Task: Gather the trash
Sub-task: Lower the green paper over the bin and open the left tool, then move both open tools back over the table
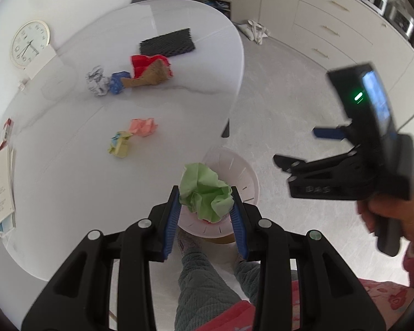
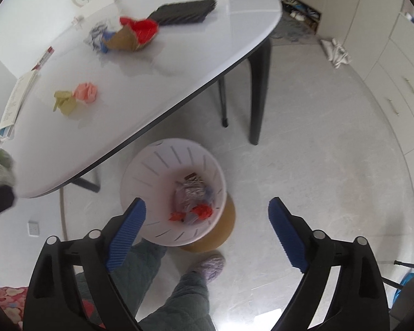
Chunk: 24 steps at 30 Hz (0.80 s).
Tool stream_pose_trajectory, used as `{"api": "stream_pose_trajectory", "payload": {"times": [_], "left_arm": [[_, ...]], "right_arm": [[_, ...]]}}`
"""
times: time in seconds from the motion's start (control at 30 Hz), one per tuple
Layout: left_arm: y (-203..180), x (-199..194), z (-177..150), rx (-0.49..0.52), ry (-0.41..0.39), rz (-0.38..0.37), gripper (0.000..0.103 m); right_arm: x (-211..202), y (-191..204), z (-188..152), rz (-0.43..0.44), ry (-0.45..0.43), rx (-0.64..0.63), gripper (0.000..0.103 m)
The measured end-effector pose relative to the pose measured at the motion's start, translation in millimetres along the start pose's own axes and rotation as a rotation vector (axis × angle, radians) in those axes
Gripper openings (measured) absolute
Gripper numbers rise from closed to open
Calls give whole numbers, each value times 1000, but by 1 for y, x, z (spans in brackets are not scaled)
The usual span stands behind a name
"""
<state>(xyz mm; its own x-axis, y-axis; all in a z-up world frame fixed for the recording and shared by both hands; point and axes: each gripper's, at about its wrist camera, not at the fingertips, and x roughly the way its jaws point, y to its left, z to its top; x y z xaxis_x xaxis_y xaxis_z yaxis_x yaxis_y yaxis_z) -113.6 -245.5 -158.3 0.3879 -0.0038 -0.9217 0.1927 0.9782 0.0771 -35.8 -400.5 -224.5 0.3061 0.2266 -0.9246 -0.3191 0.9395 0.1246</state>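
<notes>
Left gripper [image 1: 205, 209] clamped on green paper wad [image 1: 205, 193], over the bin [image 2: 174, 193] rim beside the table [image 1: 69, 165]. Right gripper [image 2: 207, 231] wide open, empty, above bin. Light, soft, springy (crushes easily); best pinched across the middle. More wads on table.

You will find no legible text. The wall clock [image 1: 30, 43], upper left of the frame, carries numerals too blurred to read. Print on the papers [image 1: 1, 190] at the left edge is unreadable.
</notes>
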Motion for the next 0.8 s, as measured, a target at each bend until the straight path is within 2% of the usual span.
{"api": "stream_pose_trajectory", "payload": {"times": [0.13, 0.4, 0.43, 0.57, 0.67, 0.8], "left_arm": [[-23, 27, -1, 61, 30, -13, 34], [-55, 99, -9, 128, 90, 29, 36], [-58, 109, -11, 135, 99, 32, 40], [-67, 140, -20, 166, 127, 57, 68], [-73, 154, -24, 185, 146, 60, 75], [-75, 153, -23, 180, 145, 59, 81]], "right_arm": [[-27, -22, -9, -13, -34, 57, 92], [-54, -50, -26, -51, -63, 127, 93], [-54, -52, -28, -54, -58, 129, 93], [-45, -58, -36, -71, -27, 138, 94], [-40, -62, -42, -75, -7, 144, 94], [-39, -64, -46, -77, 0, 141, 94]]}}
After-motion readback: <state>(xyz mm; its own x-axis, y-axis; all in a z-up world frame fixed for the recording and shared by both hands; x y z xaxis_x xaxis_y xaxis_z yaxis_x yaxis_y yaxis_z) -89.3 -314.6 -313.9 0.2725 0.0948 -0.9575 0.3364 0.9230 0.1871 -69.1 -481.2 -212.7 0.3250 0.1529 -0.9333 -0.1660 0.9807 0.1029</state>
